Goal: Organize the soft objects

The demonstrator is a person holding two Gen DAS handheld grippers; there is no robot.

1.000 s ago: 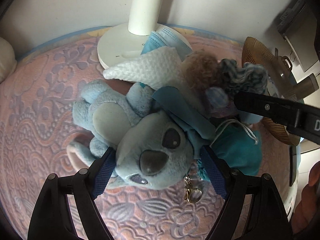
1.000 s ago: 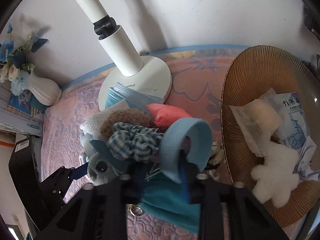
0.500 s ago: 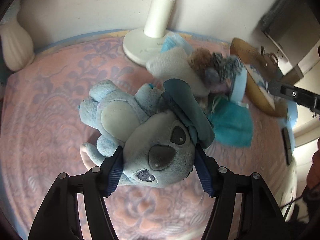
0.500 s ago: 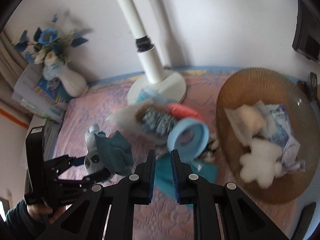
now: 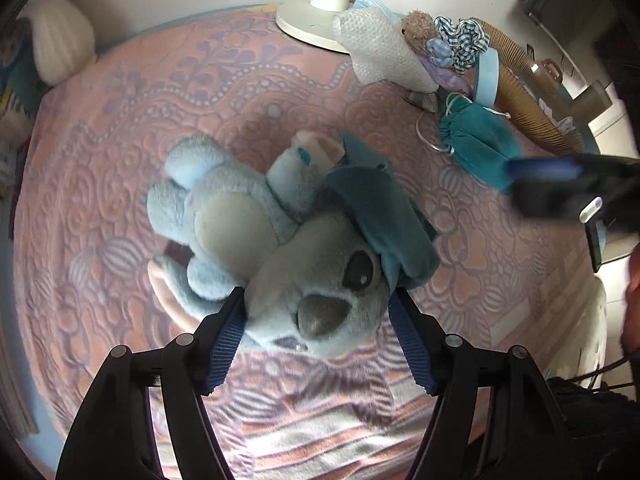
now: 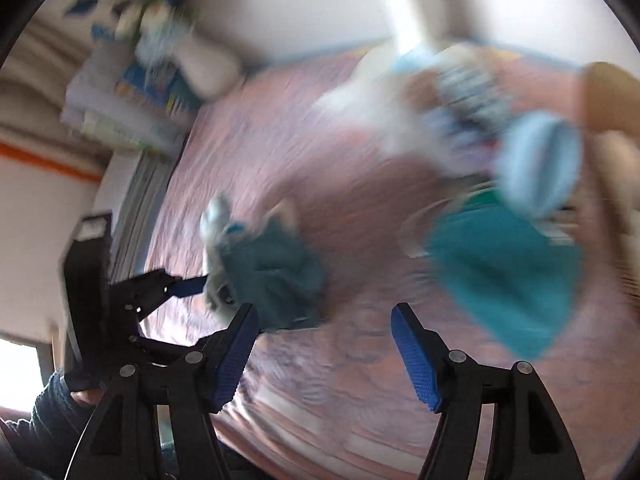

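Note:
My left gripper point(image 5: 316, 332) is shut on the head of a blue plush toy point(image 5: 256, 236), held above the pink quilted cloth point(image 5: 160, 112). A dark teal cloth point(image 5: 392, 220) drapes over the toy's head. My right gripper point(image 6: 324, 356) is open and empty; its view is blurred by motion. There the toy and teal cloth point(image 6: 276, 276) sit just left of its fingers, with the left gripper point(image 6: 176, 284) holding them. A pile of soft things lies at the far right: a white knit cloth point(image 5: 384, 56), a checked scrunchie point(image 5: 464, 40), a light blue band point(image 5: 488, 76) and a teal pouch point(image 5: 480, 144).
A white lamp base point(image 5: 308, 20) stands at the back by the wall. A brown wicker basket point(image 5: 520, 100) lies right of the pile. A white vase point(image 5: 60, 44) stands at the back left. The cloth's front edge is striped point(image 5: 320, 420).
My left gripper has drawn the plush toy back and left, away from the pile. My right gripper let go of the light blue band, opened wide and swung left.

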